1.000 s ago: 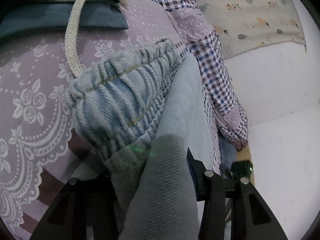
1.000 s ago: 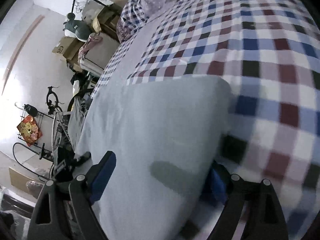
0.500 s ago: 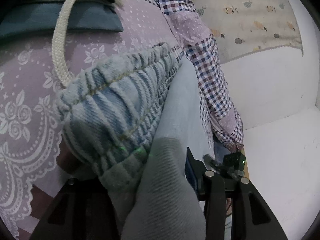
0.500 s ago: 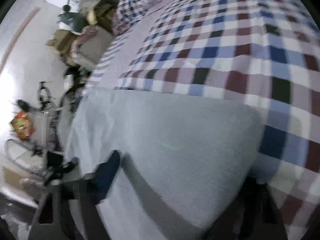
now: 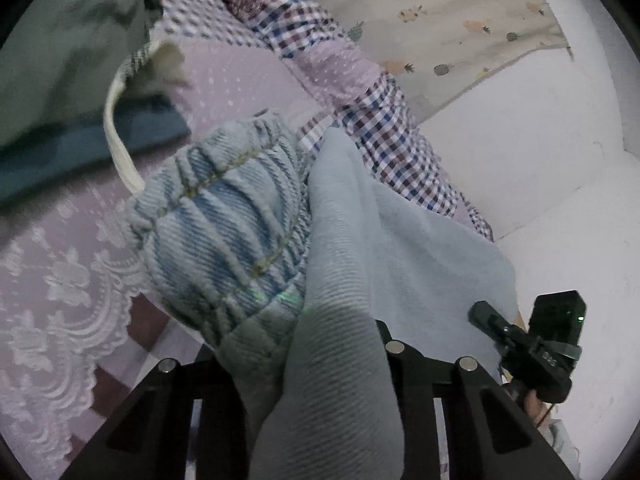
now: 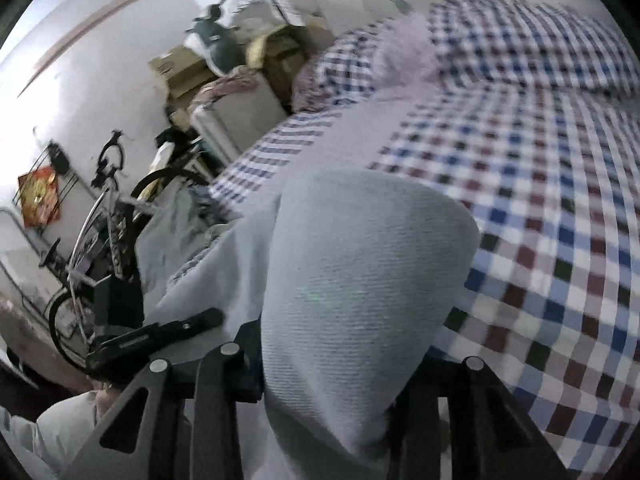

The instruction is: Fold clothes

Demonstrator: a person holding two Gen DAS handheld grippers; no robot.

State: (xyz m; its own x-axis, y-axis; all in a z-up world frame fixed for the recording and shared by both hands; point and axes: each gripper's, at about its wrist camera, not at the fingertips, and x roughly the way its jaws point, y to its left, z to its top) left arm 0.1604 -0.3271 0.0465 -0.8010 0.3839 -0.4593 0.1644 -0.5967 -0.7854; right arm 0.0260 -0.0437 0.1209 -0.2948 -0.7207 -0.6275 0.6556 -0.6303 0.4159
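Note:
A pair of light blue denim trousers is held by both grippers above a bed. In the left wrist view my left gripper [image 5: 304, 364] is shut on the gathered elastic waistband [image 5: 224, 232], and the pale trouser cloth [image 5: 400, 248] drapes over its right finger. A cream drawstring [image 5: 120, 152] hangs from the waistband to the upper left. My right gripper [image 6: 340, 368] is shut on a rounded fold of the same trousers [image 6: 360, 264], which bulges up between its fingers. In the left wrist view the other gripper's black body [image 5: 536, 348] shows at lower right.
The bed has a lilac lace-print sheet [image 5: 60, 280] and a checked cover [image 6: 560, 200]. A dark green folded garment [image 5: 60, 60] lies at upper left. A fruit-print cloth [image 5: 440, 20] hangs on the white wall. A bicycle [image 6: 104, 208], boxes and clutter [image 6: 224, 72] stand beside the bed.
Both grippers have lifted and tilted with the trousers. The right wrist view has swung up from the bed surface to the room; the cloth now bulges higher between the fingers.

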